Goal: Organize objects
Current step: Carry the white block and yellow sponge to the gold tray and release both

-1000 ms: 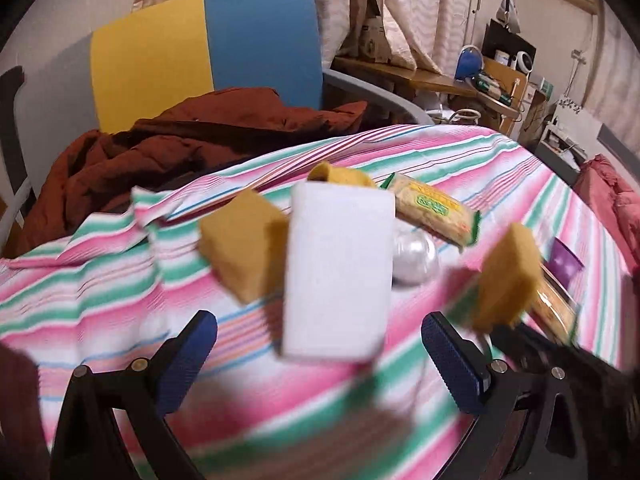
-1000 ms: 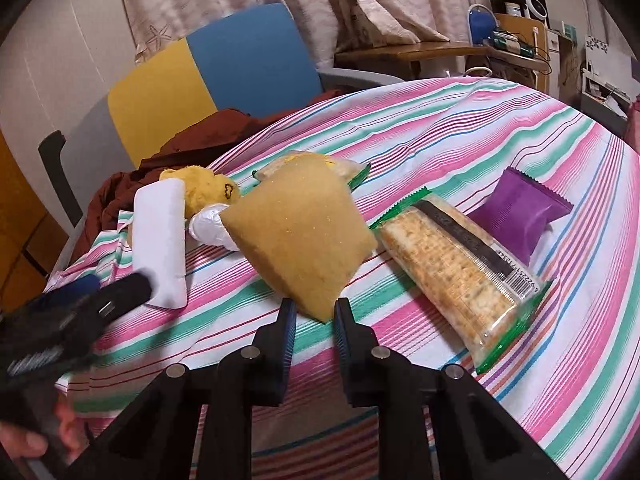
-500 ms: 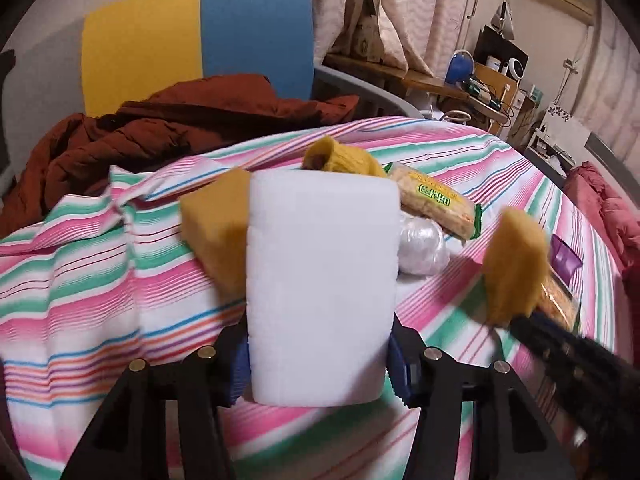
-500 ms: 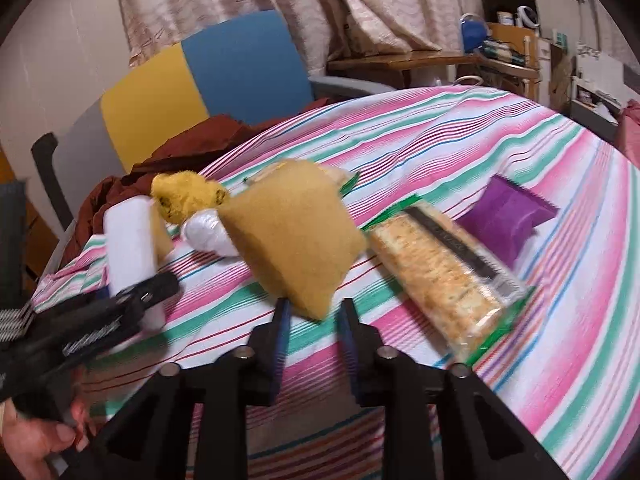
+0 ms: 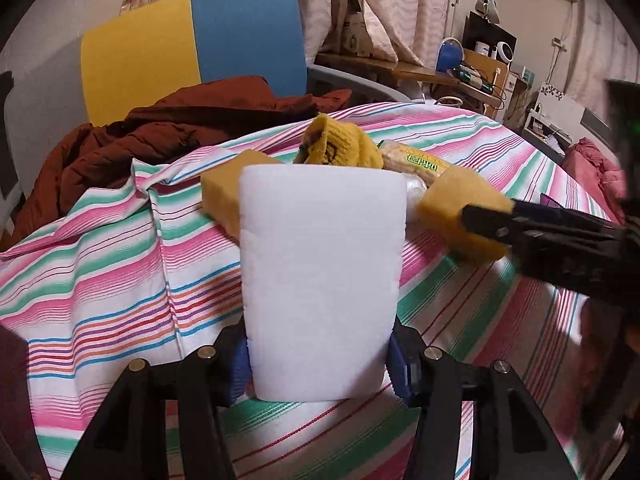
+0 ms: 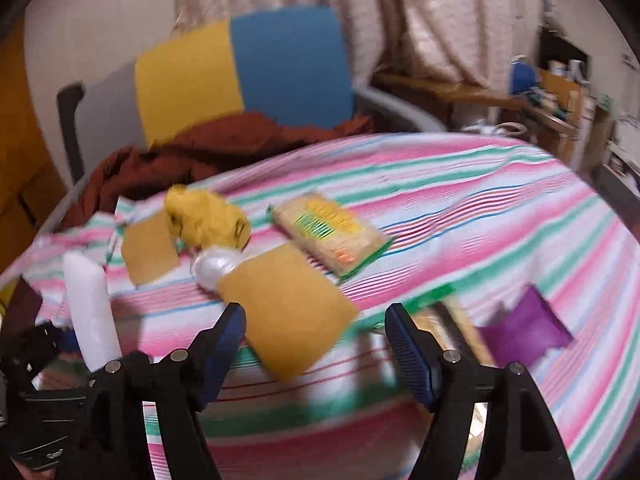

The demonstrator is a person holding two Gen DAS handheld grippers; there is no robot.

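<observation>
Two grippers are at work over the striped surface (image 5: 100,280). The left gripper (image 5: 318,364) has its jaws pinching the bottom end of a white foam block (image 5: 320,280), one blue pad on each side, and the block stands up tall in front of its camera. The right gripper (image 6: 316,344) has just been opening its jaws, and they now stand spread apart, with a flat tan sponge (image 6: 288,312) lying between and just past them, not squeezed. In the left view one black finger of that gripper still crosses the sponge. I think the step now is to let the sponge go and carry the white block to its spot. To do that well, the right gripper should pull away gently so the sponge does not drag along, and the left one should keep a soft but firm squeeze, because foam can bend and slip. A second tan sponge (image 6: 148,248) lies farther back, next to a fuzzy yellow thing (image 6: 204,220) and a shiny white ball (image 6: 216,266). A cracker pack (image 6: 328,236) sits behind them, and a purple packet (image 6: 524,324) lies off to the right. The cloth has pink, green and white stripes and some folds at the edge. Behind it stands a yellow and blue chair (image 5: 192,48) with a dark red coat (image 5: 168,132) on it, then curtains and a messy desk.
</observation>
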